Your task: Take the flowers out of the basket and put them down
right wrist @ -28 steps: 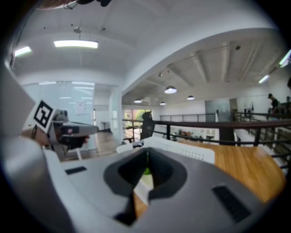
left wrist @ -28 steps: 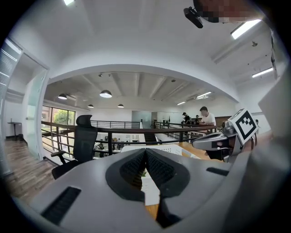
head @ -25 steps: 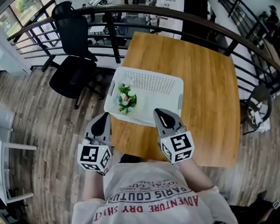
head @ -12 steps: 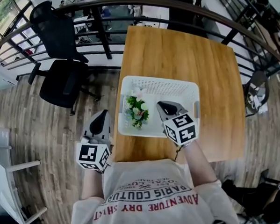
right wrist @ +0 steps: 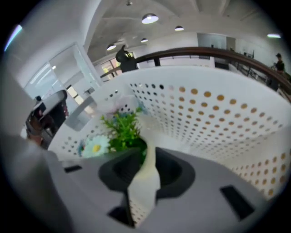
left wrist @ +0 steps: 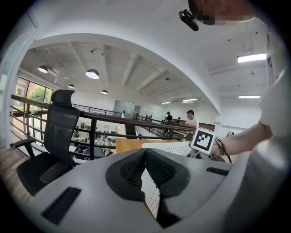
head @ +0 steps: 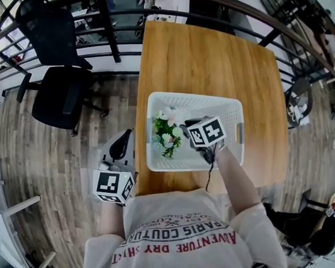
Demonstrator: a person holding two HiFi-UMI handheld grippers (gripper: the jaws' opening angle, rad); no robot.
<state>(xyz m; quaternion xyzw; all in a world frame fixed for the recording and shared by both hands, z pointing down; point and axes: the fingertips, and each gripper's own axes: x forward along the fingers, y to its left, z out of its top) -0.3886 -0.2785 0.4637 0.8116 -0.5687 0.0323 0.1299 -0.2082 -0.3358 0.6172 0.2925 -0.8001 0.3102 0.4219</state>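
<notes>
One wooden table (head: 216, 66) carries a white perforated basket (head: 194, 98) towards its near edge. The left gripper (head: 121, 140) is held off the table's left side, above the floor and well apart from the basket. Its jaws stand together with nothing between them. The right gripper (head: 189, 126) is lowered inside the basket, tips directed at the flowers (head: 167, 135). Its jaws are opening, the gap between them is narrow, and no stem or leaf lies between the pads. The flowers, a small bunch of green foliage with pale blooms, lie in the basket's left part, just ahead of the right jaw tips.
</notes>
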